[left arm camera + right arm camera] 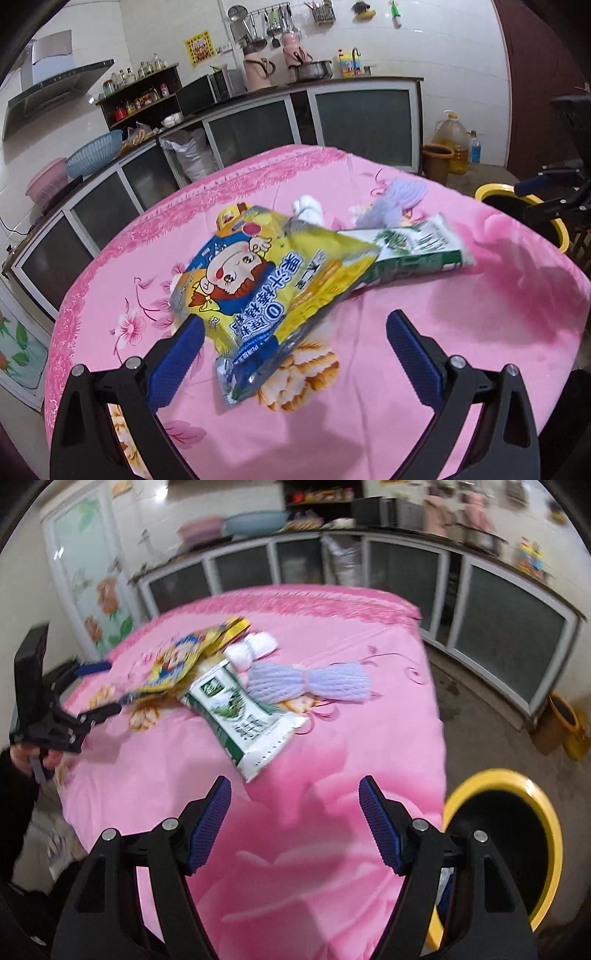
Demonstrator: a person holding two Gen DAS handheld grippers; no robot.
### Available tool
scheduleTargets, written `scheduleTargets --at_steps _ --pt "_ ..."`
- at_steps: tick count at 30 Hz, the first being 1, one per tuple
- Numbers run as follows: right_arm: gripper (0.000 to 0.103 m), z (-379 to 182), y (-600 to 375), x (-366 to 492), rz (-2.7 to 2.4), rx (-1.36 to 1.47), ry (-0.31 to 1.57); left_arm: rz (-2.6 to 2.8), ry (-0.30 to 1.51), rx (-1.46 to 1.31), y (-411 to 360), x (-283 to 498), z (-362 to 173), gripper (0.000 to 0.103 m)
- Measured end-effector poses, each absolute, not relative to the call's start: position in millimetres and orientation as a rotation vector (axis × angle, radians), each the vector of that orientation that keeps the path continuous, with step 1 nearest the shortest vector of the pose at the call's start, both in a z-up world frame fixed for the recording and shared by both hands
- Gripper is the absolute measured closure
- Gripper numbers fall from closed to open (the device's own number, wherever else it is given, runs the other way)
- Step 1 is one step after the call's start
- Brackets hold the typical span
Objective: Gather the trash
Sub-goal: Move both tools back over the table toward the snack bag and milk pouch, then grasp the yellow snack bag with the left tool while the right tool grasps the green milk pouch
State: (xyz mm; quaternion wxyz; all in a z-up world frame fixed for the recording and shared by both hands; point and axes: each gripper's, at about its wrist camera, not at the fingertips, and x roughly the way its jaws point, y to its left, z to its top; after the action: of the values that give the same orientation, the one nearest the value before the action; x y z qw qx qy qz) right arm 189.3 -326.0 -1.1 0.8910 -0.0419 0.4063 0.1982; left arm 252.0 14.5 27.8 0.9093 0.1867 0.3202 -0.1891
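Trash lies on a table under a pink flowered cloth [424,350]. A yellow and blue snack bag [266,288] overlaps a green and white packet [417,247]. Behind them sit crumpled white tissue [308,208] and lilac foam netting [397,201]. My left gripper [295,325] stands open, its jaws on either side of the snack bag's near end without pressing it. My right gripper [295,794] is open and empty, hovering over bare cloth just short of the green and white packet [245,716]. The left gripper [103,690] shows at the snack bag [181,661] in the right wrist view.
A black bin with a yellow rim [517,842] stands on the floor at the table's right side, also the bin [524,214] in the left wrist view. Kitchen cabinets [258,125] run behind the table. An oil jug [452,142] and a brown pot stand on the floor.
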Motion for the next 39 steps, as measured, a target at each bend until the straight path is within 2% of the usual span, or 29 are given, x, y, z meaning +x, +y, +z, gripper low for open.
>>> scheduleTargets --at_steps 5,9,20,22,27,34,35,36,38,39 --pt "0.035 -3 -295 211 0.454 -0.215 0.874 -0.374 0.712 0.371 19 278 13 0.008" --pt "0.035 1 -283 222 0.510 -0.209 0.879 -0.370 0.742 0.373 20 293 5 0.008" --pt "0.034 -24 -241 265 0.613 -0.354 0.979 -0.379 0.787 0.416 8 318 -6 0.008" --pt "0.030 -27 -234 270 0.659 -0.371 1.000 -0.372 0.801 0.407 9 323 -7 0.008" --pt "0.029 -35 -215 284 0.667 -0.466 1.034 -0.382 0.830 0.402 9 333 -12 0.008" --pt "0.024 -56 -208 313 0.694 -0.446 1.136 -0.378 0.877 0.384 9 349 -23 0.008" --pt "0.024 -58 -208 315 0.691 -0.438 1.142 -0.375 0.881 0.382 9 351 -24 0.012" --pt "0.025 -59 -207 317 0.687 -0.436 1.145 -0.374 0.881 0.379 9 353 -24 0.014" --pt "0.045 -60 -207 317 0.653 -0.458 1.132 -0.377 0.876 0.367 9 356 -24 0.021" --pt "0.047 -61 -208 319 0.638 -0.452 1.135 -0.375 0.876 0.364 9 356 -24 0.025"
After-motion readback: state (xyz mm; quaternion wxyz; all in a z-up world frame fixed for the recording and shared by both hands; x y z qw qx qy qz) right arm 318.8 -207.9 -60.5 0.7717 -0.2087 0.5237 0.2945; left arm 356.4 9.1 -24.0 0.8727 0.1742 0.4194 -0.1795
